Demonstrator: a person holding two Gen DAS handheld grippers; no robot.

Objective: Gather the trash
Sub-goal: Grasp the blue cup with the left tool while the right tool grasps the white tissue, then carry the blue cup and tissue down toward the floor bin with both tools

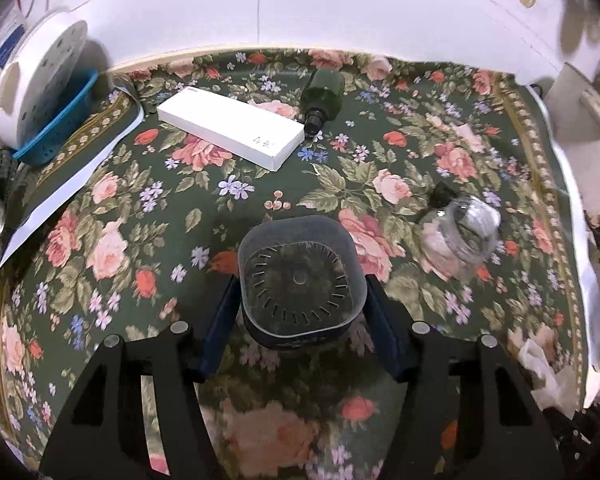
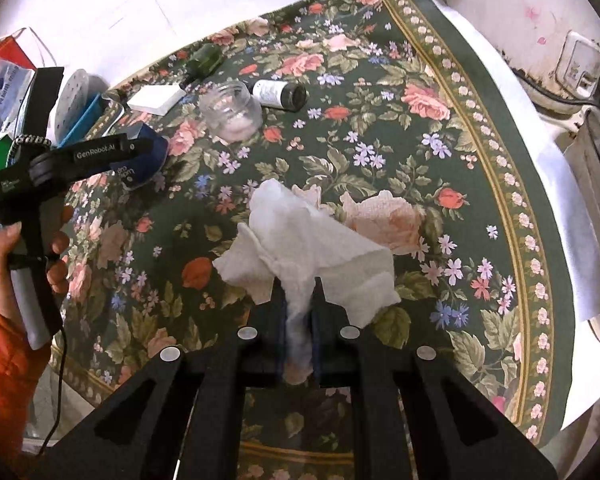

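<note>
The left hand-held gripper [image 1: 300, 300] was clamped on a small translucent bin [image 1: 302, 276], held upright with its mouth open toward the camera, above the flowered cloth of the bench [image 1: 140, 208]. The right hand-held gripper [image 2: 298, 312] was closed on a crumpled white tissue [image 2: 300, 240], a twisted tail of it pinched between the fingers and the bulk of it spread out ahead of the tips.

From the right wrist view, the bin [image 2: 146, 160] was seen well off to the left and farther up the bench, so the tissue would probably have to be carried leftward and over the rim. From the left wrist view, the tissue [image 1: 540, 372] was seen low at the right edge.

Other items left on the cloth were a clear jar [image 1: 462, 232], a green bottle [image 1: 322, 96] lying on its side, a white box [image 1: 230, 128] touching that bottle's cap, and a dark labelled bottle [image 2: 280, 94], its long axis roughly across the bench.
</note>
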